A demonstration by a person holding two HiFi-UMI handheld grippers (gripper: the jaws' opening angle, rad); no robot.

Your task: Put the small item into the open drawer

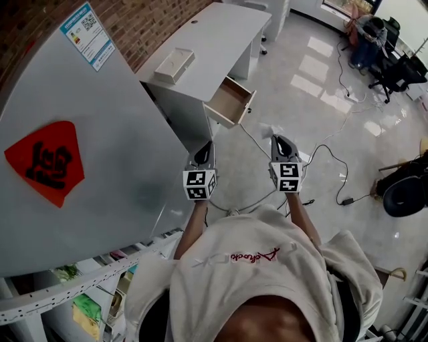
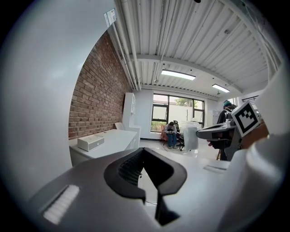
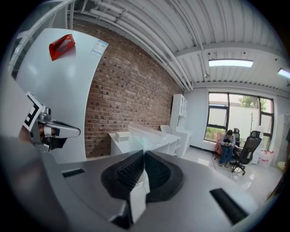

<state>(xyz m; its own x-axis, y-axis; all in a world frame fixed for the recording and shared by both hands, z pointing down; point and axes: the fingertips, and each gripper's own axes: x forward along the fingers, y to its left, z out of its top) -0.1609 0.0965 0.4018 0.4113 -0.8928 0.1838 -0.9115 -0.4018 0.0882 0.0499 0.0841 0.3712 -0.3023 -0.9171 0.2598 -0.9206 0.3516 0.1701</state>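
A desk (image 1: 221, 30) stands ahead against the wall (image 1: 147, 20), a box (image 1: 175, 65) on top, its drawer (image 1: 231, 101) pulled out at the near end. A cabinet (image 1: 100, 133) stands left; cables (image 1: 345, 180) lie on the floor (image 1: 314, 107) right.

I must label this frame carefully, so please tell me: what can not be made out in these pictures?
- Small item: right gripper view, a pale sliver clamped in the right gripper. The jaws cover most of it, so its kind is unclear.
- Open drawer: head view, its rear lies under the desk top, and any contents are too small to judge.
- Neither gripper view shows the drawer.
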